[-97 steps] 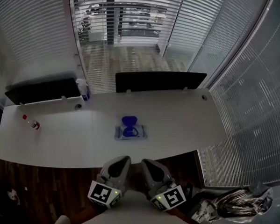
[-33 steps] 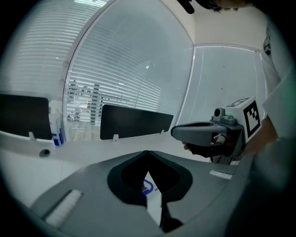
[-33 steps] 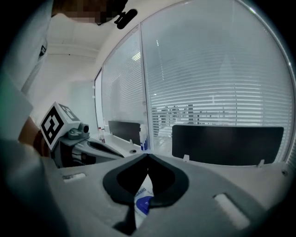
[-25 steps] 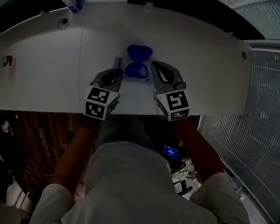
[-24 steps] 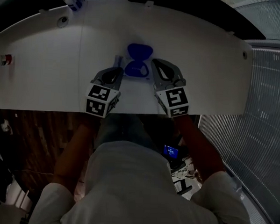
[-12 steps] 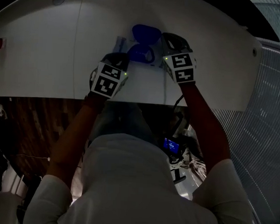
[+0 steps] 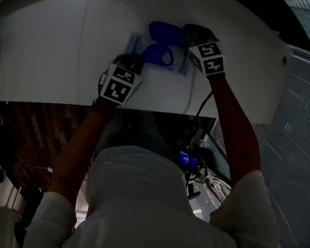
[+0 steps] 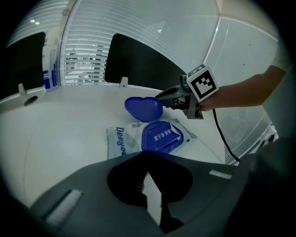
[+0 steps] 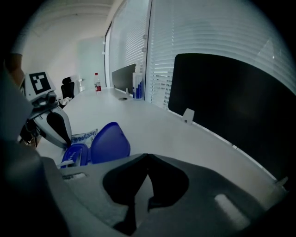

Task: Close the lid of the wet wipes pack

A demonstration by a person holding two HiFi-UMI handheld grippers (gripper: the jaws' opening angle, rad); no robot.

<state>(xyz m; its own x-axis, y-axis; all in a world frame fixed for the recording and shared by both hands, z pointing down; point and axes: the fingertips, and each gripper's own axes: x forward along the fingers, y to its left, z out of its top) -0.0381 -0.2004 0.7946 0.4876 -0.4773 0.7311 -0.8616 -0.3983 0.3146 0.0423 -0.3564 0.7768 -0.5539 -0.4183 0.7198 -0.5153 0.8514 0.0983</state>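
Observation:
The wet wipes pack [image 7: 151, 53] [image 8: 124, 142] lies flat on the white table [image 7: 55, 53], its blue frame [image 8: 162, 136] showing. Its blue lid [image 7: 165, 31] [image 8: 144, 108] [image 9: 110, 142] stands open, tilted back at the pack's far side. My left gripper [image 7: 133, 60] [image 8: 147, 155] is at the pack's near left edge, jaws closed together with nothing between them. My right gripper [image 7: 191, 30] [image 9: 147, 156] is just right of the raised lid, jaws also together and empty. Each gripper view shows the other gripper [image 8: 175, 96] [image 9: 54, 126].
Black divider panels [image 8: 138, 65] [image 9: 231, 106] line the table's far edge. A red-capped bottle [image 9: 97, 82] and a spray bottle [image 9: 138, 86] stand far down the table. A black cable [image 7: 193, 99] trails from my right gripper over the near table edge [image 7: 145, 109].
Both grippers moved forward across the table to the pack. The right one went farther, ending beside the open lid. The lid stays open.

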